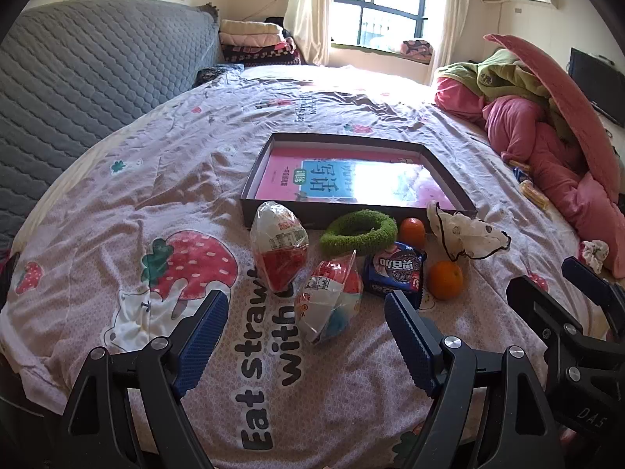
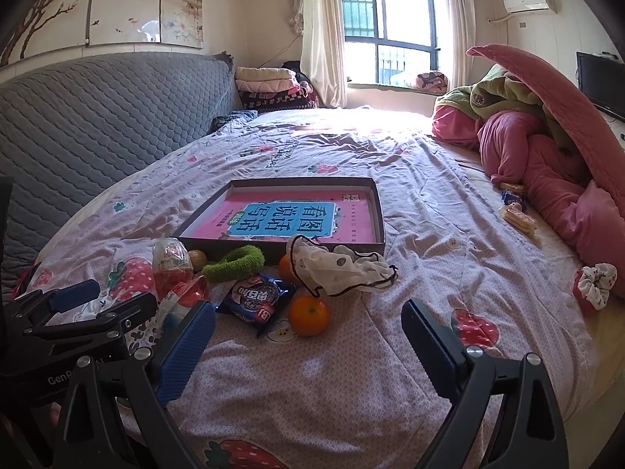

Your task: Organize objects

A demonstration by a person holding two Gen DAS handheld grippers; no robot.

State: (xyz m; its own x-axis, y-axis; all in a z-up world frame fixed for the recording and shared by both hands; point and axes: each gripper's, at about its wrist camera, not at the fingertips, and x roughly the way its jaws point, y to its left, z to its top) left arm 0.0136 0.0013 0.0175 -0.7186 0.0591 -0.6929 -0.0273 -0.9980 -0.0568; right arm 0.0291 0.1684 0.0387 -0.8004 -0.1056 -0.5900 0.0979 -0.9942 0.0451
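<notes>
Both grippers hover over the bed (image 2: 449,179) with jaws wide apart and nothing between them: the left gripper (image 1: 306,324) near a wrapped snack (image 1: 330,299), the right gripper (image 2: 308,338) near an orange (image 2: 308,315). The loose items lie clustered on the sheet just in front of the open box (image 1: 273,148), which holds a pink book (image 1: 343,179). Among them are a green ring (image 1: 357,230), a blue cookie pack (image 1: 394,269), a second orange (image 1: 412,230) and a white cloth (image 1: 465,234) touching the box edge.

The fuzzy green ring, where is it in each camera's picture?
Left wrist view: the fuzzy green ring lies just right of centre, against the near wall of the box.
Right wrist view: the fuzzy green ring lies left of centre, in front of the box's near left corner.
Shared landmark: the blue cookie packet just in front of it.
</notes>
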